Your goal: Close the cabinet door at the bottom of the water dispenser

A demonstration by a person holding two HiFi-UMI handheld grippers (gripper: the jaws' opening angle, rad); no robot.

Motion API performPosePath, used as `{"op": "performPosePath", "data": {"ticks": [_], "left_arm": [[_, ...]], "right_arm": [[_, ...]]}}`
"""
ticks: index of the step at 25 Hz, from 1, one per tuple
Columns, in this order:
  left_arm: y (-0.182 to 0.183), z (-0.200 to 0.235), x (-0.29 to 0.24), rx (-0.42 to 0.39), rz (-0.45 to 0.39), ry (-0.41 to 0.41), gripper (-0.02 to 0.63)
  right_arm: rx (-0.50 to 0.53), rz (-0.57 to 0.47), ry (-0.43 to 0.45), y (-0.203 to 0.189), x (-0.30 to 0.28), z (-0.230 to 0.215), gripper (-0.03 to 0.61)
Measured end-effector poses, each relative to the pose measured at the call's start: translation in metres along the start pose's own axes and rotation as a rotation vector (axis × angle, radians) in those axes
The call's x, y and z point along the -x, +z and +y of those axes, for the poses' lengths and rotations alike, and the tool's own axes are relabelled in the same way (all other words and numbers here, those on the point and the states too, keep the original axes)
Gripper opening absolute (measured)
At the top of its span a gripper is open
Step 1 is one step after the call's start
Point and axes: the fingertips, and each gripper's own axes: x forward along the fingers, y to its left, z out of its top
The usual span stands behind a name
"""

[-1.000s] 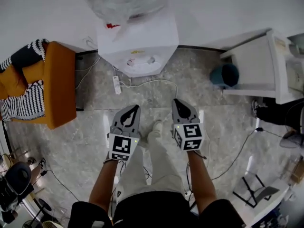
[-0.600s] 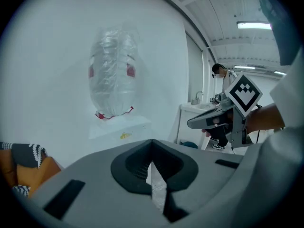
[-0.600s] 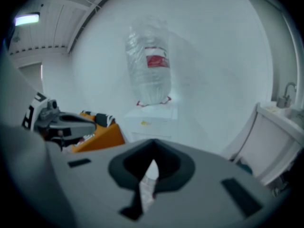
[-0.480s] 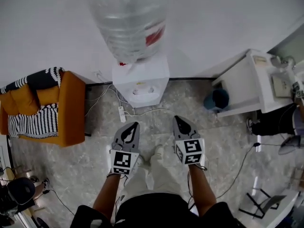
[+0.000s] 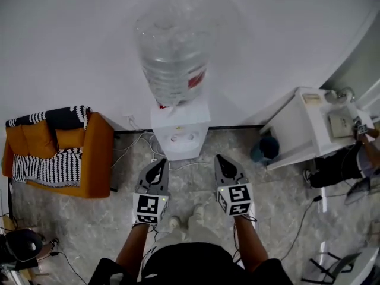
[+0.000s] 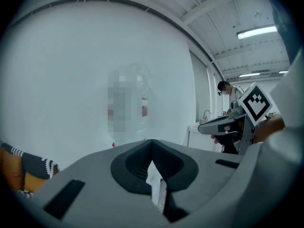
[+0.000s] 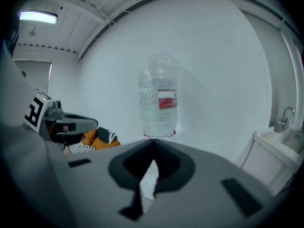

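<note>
Head camera: I look steeply down from head height; bottle near, floor far. Left gripper view and right gripper view: lower down, about level, facing the wall over their own jaws. All three share the bottle. Each gripper view catches the other gripper at its inner edge.

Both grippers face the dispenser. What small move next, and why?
Probably lower the right gripper toward the base of the water dispenser: it and the left gripper are shut, empty and short of it, and the cabinet door is out of sight.
</note>
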Motion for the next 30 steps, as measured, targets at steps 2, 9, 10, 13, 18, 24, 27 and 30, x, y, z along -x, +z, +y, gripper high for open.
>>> {"op": "performPosePath", "data": {"ticks": [2, 9, 10, 13, 18, 24, 27, 30], "left_arm": [[0.015, 0.0, 0.007, -0.002, -0.035, -0.007, 0.006], [0.061, -0.01, 0.021, -0.096, -0.097, -0.051, 0.006], [0.067, -0.01, 0.026, -0.099, -0.106, -0.049, 0.006], [0.086, -0.014, 0.039, -0.111, -0.14, -0.045, 0.006], [0.123, -0.022, 0.053, -0.119, -0.205, -0.082, 0.006], [0.152, -0.026, 0.071, -0.109, -0.266, -0.075, 0.006], [0.165, -0.027, 0.079, -0.112, -0.292, -0.071, 0.006], [0.173, -0.029, 0.084, -0.113, -0.311, -0.066, 0.006]], "right_arm": [[0.012, -0.034, 0.002, 0.019, 0.006, 0.005, 0.034], [0.053, -0.117, 0.003, 0.066, 0.028, 0.014, 0.034], [0.052, -0.127, 0.004, 0.07, 0.033, 0.016, 0.034], [0.048, -0.155, 0.013, 0.082, 0.046, 0.023, 0.034], [0.062, -0.221, 0.011, 0.112, 0.069, 0.032, 0.034], [0.068, -0.279, 0.003, 0.133, 0.091, 0.036, 0.034], [0.073, -0.3, 0.002, 0.144, 0.098, 0.038, 0.034], [0.084, -0.318, 0.002, 0.151, 0.104, 0.039, 0.034]]}}
